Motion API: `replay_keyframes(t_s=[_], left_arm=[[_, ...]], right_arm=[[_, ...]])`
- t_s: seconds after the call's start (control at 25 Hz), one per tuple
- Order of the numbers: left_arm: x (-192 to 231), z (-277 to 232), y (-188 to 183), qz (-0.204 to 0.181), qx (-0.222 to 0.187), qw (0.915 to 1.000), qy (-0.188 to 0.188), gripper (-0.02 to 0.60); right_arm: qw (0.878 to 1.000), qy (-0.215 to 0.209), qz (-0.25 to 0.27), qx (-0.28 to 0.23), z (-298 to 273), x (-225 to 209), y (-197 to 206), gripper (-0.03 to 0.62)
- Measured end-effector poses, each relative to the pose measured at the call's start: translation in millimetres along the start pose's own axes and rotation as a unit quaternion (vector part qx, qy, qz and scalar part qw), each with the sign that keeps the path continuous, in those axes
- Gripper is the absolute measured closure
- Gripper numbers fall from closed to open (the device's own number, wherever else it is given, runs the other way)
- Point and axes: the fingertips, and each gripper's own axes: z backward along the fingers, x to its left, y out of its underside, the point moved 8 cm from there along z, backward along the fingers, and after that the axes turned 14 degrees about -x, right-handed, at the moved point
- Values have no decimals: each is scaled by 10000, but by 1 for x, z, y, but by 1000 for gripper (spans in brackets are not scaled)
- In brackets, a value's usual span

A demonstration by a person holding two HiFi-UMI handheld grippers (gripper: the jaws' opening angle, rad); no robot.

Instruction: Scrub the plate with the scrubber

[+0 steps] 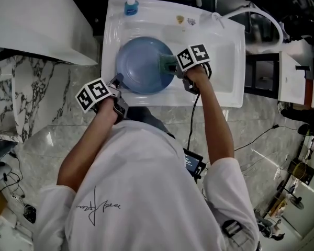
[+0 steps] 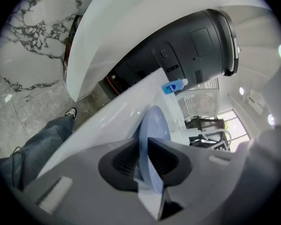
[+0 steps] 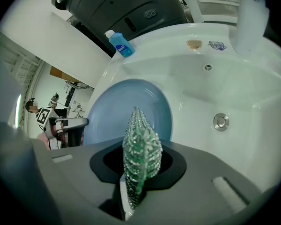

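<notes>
From the head view: a white sink (image 1: pixel 111 46) with a round blue plate (image 1: pixel 138 64) in its left half. At the plate's near left rim, the left gripper (image 1: pixel 116 80); at the plate's right edge, the right gripper (image 1: pixel 177 67) with a green scrubber (image 1: pixel 166 63) lying over that edge. A blue bottle (image 1: pixel 131 6) on the sink's far rim, well apart from the plate. Lower down, a white shirt (image 1: pixel 146 192) and a grey marbled floor (image 1: pixel 68 114). From the left gripper view: jaws closed tight on the plate's rim, the thin blue edge running up between the two dark pads, white basin wall just behind it. Farther off, the bottle on the sink's rim; at lower left, a leg in jeans (image 2: pixel 37 144) and a shoe (image 2: pixel 71 112) on the floor. From the right gripper view: jaws clamped on the scrubber, its glittery green mesh standing up past the pads and in front of the plate's lower part. Plate in the basin's left side, the round metal drain (image 3: pixel 220 121) off to the right and apart from it. At the plate's left edge, the left gripper.
</notes>
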Motion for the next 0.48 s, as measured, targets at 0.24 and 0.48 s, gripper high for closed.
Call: replay_keyframes(t_s=[0.24,0.48], left_arm=[[-1,9,-3,284,11,9995,120,477],[-4,21,-9,373,-146,9989,238,477]], right_arm=[[9987,25,231,-451,4,9,6,528],[9952,-59,400,-891,8,19,10,528]])
